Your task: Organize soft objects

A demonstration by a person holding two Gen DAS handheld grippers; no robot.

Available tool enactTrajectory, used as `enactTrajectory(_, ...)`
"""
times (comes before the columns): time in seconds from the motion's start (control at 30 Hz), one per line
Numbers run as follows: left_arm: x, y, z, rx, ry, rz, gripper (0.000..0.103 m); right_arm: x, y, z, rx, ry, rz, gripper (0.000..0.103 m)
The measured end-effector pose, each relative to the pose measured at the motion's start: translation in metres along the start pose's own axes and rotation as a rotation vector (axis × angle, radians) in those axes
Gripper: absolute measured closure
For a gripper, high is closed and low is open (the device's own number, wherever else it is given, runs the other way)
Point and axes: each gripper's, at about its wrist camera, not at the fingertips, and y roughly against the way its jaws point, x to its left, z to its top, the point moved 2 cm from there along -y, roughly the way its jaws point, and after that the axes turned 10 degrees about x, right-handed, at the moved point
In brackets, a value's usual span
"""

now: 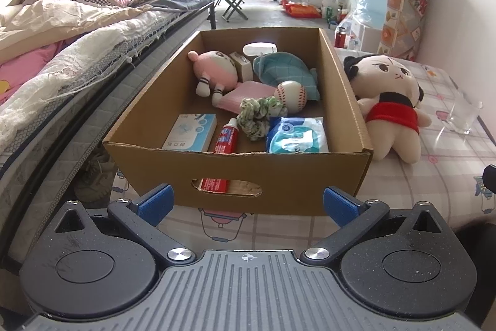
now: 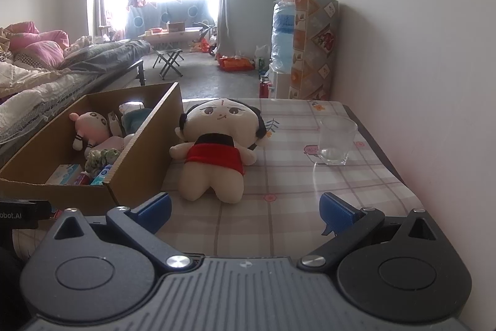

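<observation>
Checked tablecloth (image 2: 279, 207) under us; both claws, left gripper (image 1: 248, 203) and right gripper (image 2: 245, 207), gape empty. Plush doll (image 2: 214, 157) lies against cardboard box (image 2: 139, 169). We'd pinch its red middle squarely, avoiding glass (image 2: 336, 141)

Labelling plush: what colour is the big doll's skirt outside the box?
Red, under a black top; big doll shows best in the right wrist view.

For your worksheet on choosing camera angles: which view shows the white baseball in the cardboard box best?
The left wrist view. It looks down into the cardboard box, so the baseball shows whole, red stitching included, beside the green scrunchie. In the right wrist view the box's near wall hides the ball; I cannot pick it out there.
</observation>
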Motion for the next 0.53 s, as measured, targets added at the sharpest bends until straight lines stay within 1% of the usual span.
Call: enactTrajectory(0.53,-0.0040,0.0008,-0.0020,0.006,-0.010,-0.004,0.000,-0.0036,-0.0003,-0.0014,0.001,-0.015,-0.004,0.000)
